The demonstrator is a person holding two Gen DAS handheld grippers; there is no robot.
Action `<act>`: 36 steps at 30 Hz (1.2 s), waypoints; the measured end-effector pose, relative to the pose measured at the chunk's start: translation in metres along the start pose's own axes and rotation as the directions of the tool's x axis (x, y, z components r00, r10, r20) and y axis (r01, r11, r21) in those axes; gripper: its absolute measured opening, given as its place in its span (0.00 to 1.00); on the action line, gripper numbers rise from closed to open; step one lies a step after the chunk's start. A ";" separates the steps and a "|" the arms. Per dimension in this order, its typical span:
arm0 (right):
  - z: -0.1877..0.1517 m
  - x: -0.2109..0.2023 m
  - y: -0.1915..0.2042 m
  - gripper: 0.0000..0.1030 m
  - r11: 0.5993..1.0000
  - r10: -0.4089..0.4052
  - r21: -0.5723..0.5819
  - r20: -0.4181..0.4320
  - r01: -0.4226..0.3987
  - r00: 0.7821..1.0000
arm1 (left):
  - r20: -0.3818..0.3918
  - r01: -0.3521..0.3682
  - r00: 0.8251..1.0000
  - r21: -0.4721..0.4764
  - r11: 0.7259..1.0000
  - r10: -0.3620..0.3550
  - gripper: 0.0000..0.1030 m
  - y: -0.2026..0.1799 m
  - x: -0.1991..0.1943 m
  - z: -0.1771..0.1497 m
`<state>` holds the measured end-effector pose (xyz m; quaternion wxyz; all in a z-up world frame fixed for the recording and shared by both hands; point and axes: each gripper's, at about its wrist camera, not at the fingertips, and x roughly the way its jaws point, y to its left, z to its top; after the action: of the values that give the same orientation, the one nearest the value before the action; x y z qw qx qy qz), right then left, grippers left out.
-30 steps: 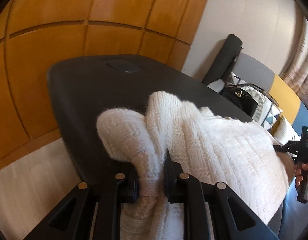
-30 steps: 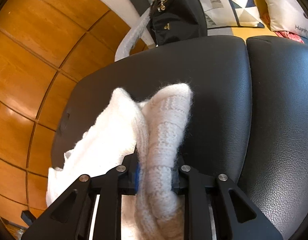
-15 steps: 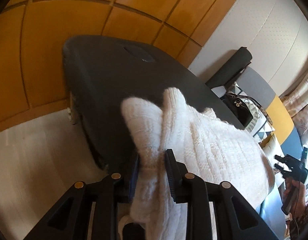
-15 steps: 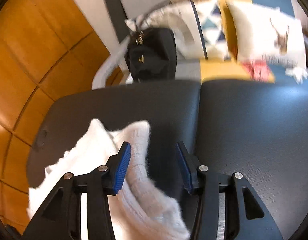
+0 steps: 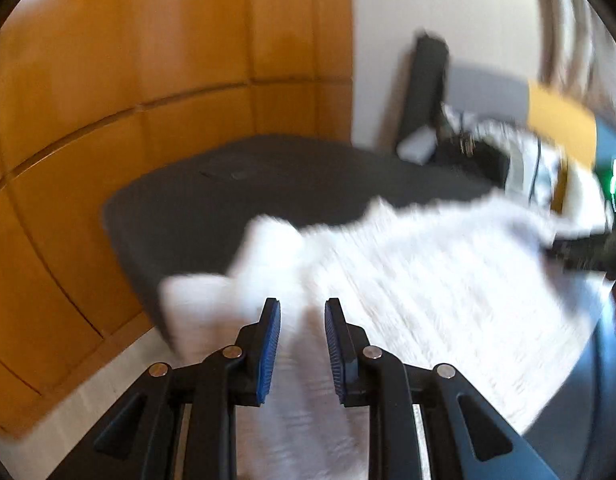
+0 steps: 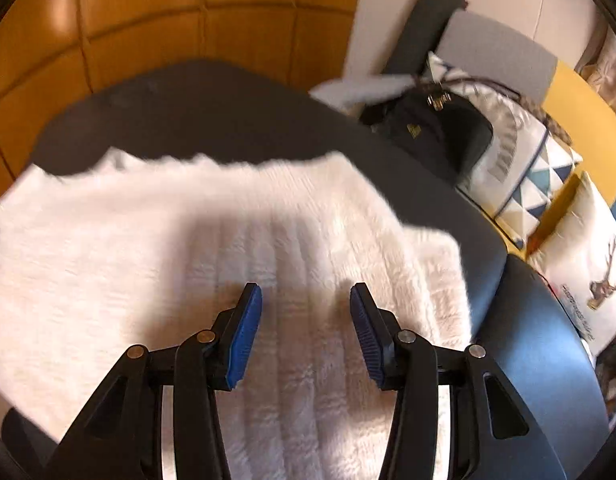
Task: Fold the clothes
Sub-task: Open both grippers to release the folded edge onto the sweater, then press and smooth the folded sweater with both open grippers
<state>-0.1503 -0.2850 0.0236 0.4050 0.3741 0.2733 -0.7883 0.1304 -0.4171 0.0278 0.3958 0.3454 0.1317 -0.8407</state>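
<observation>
A fluffy white knitted sweater (image 6: 212, 232) lies spread flat on the black padded table (image 6: 196, 96). My right gripper (image 6: 306, 300) hovers open above the sweater's near part, blue pads wide apart, nothing between them. In the left wrist view the same sweater (image 5: 428, 280) stretches to the right, with a bunched corner near the table's left edge. My left gripper (image 5: 302, 312) is open just over that corner, its blue pads apart and free of cloth. The other gripper (image 5: 584, 248) shows at the far right, blurred.
Orange wood panels (image 6: 168, 4) curve behind the black table (image 5: 228, 192). A black handbag (image 6: 432, 128), patterned pillows (image 6: 520, 160) and a yellow and grey sofa (image 6: 580, 96) stand at the right. Pale floor (image 5: 88, 396) lies beyond the table's left edge.
Both grippers have let go of the sweater and pulled back. The sweater, held bunched one second ago, now lies spread flat on the table.
</observation>
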 end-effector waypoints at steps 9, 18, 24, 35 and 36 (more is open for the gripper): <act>-0.009 0.002 -0.016 0.56 0.997 -0.063 0.047 -0.026 0.064 0.998 | 0.013 0.003 1.000 0.082 0.997 -0.004 0.21 -0.023 0.037 0.011; -0.014 0.000 -0.048 0.57 0.983 -0.064 0.170 -0.043 0.070 0.997 | 0.008 0.045 0.999 0.086 0.995 -0.046 0.21 -0.033 0.041 0.029; -0.008 -0.043 -0.082 0.57 0.926 0.040 0.363 0.189 -0.108 0.981 | 0.128 0.115 0.986 -0.056 0.992 -0.107 0.22 -0.021 0.011 0.058; 0.016 0.017 -0.082 0.48 0.944 0.072 0.319 0.040 -0.081 0.997 | -0.055 0.011 0.998 -0.026 1.000 -0.013 0.24 -0.030 0.080 0.060; 0.015 0.018 -0.082 0.48 0.948 0.051 0.312 0.038 -0.061 0.998 | -0.048 0.009 0.999 -0.024 1.000 -0.010 0.24 -0.031 0.079 0.059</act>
<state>-0.2320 -0.2616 0.0278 0.3667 0.4295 0.1282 -0.8152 0.0431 -0.4715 0.0147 0.3925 0.3604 0.1527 -0.8323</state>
